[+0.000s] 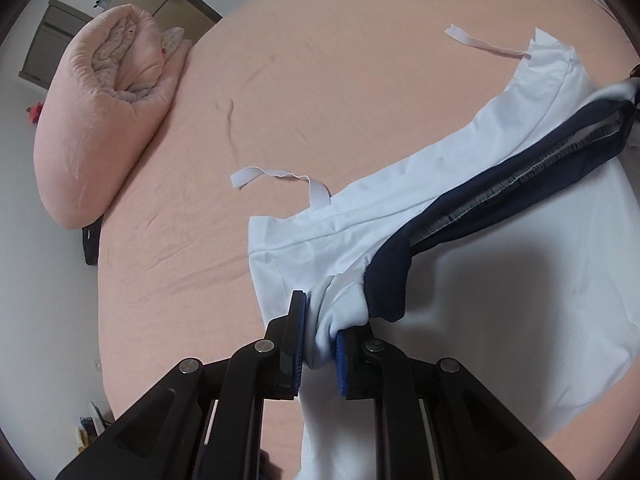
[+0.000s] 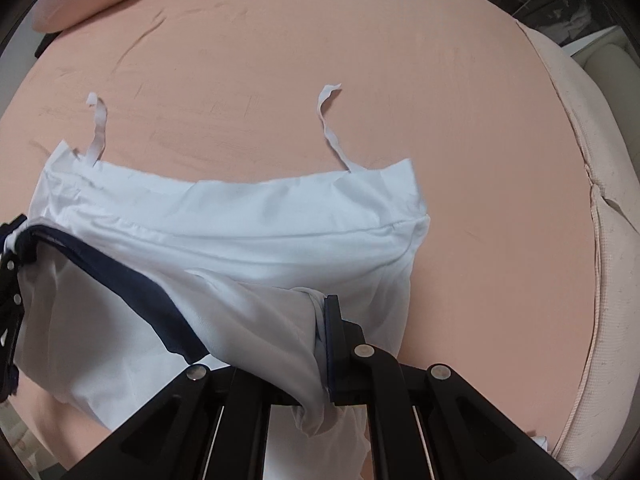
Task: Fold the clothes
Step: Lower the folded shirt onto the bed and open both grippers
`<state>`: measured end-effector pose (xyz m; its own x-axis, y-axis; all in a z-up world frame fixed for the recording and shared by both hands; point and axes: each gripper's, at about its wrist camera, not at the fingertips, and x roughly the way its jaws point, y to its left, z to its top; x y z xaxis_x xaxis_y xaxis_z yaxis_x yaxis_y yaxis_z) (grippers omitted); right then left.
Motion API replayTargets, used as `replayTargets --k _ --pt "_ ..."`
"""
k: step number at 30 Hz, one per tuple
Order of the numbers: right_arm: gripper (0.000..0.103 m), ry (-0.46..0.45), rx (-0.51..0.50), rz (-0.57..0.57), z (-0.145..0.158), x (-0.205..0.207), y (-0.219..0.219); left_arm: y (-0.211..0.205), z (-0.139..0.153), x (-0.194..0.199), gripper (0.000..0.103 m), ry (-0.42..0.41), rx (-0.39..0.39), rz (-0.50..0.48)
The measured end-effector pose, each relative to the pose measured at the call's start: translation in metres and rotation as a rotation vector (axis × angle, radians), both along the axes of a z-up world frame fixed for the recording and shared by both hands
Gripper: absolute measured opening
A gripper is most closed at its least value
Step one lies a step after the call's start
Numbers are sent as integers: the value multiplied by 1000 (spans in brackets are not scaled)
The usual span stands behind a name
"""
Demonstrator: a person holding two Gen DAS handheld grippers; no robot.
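Both grippers are clamped on the navy-trimmed edge of a white garment (image 2: 248,220) that lies across a pink bed sheet (image 1: 328,52). The left gripper (image 1: 320,342) has its blue pads nearly together, with a thick wad of white cloth pinched between them. The right gripper (image 2: 320,344) also has cloth bunched against its one visible pad, though fabric drapes over the other finger, so how firmly it bites is hard to judge. The navy trim (image 1: 500,184) runs taut between the two grips, lifted off the bed. The far hem rests flat toward 12 o'clock in the right view, with two white straps (image 2: 329,120) trailing loose beyond it. The main risk is uneven tension: if one grip pulls harder, the bunched wad could slide out and drop that corner, skewing the fold. The loose straps could tuck under or stick out of the folded stack. The rolled pink quilt (image 1: 108,120) at 10 o'clock sits well clear.
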<state>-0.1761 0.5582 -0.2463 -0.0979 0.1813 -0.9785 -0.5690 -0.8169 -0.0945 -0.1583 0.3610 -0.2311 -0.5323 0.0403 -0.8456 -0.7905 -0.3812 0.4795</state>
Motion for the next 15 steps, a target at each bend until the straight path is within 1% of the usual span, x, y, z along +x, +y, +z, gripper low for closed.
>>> replayTargets --k 4,7,9,11,13,14,15 --pt "4 30 -31 -30 -1 0 4 -3 1 -8 13 -53 27 40" --pt "5 41 -47 -52 -2 2 5 -3 1 -17 13 -108 41 86" --pt "5 51 -54 -73 -1 5 8 -4 2 -24 13 -176 59 132" --pt "5 62 -61 -96 2 8 11 -6 -1 -32 14 -269 70 189" --pt "13 73 -68 -120 4 11 14 -9 -4 -42 16 -362 88 252" --pt "24 79 -72 -132 5 12 15 -11 -4 -46 16 -390 102 277" --pt "36 84 -76 -143 6 14 17 -13 -2 -49 17 -397 114 290"
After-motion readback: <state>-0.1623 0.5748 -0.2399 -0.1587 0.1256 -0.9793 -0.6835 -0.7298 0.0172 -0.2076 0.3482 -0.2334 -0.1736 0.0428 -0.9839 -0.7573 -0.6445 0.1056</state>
